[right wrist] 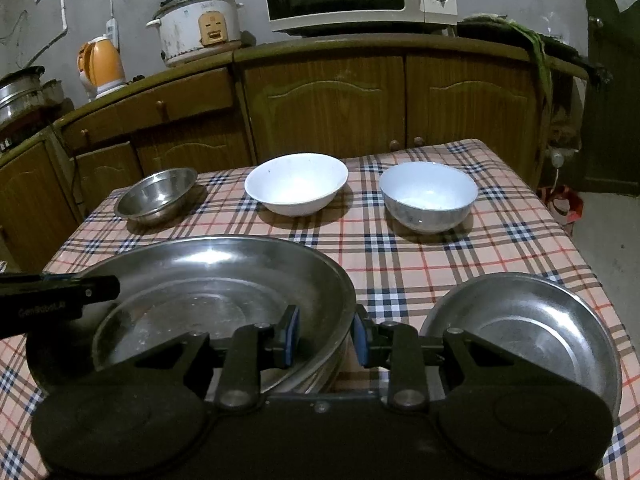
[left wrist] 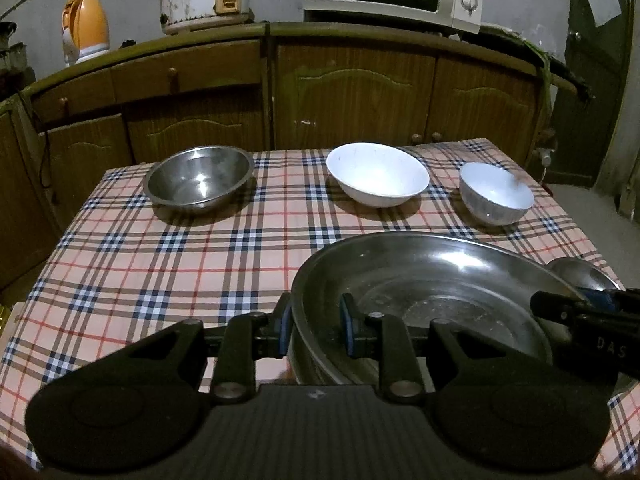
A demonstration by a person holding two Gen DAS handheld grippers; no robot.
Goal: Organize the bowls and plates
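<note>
Nearest, at six o'clock, the left claw (left wrist: 314, 330) and right claw (right wrist: 326, 336) each clench a rim of the big pan (right wrist: 208, 280), carried over the surface (left wrist: 160, 264). Small pan (right wrist: 528, 320) at three; three bowls (right wrist: 296, 184) at twelve remain unstacked.

Our left gripper (left wrist: 314, 330) and right gripper (right wrist: 326, 334) are black, with blue pads (left wrist: 285, 330), silver pivot screws (left wrist: 230, 390) and round housings at the lower corners.

dim kitchen, wooden cabinets (left wrist: 352, 92)
</note>
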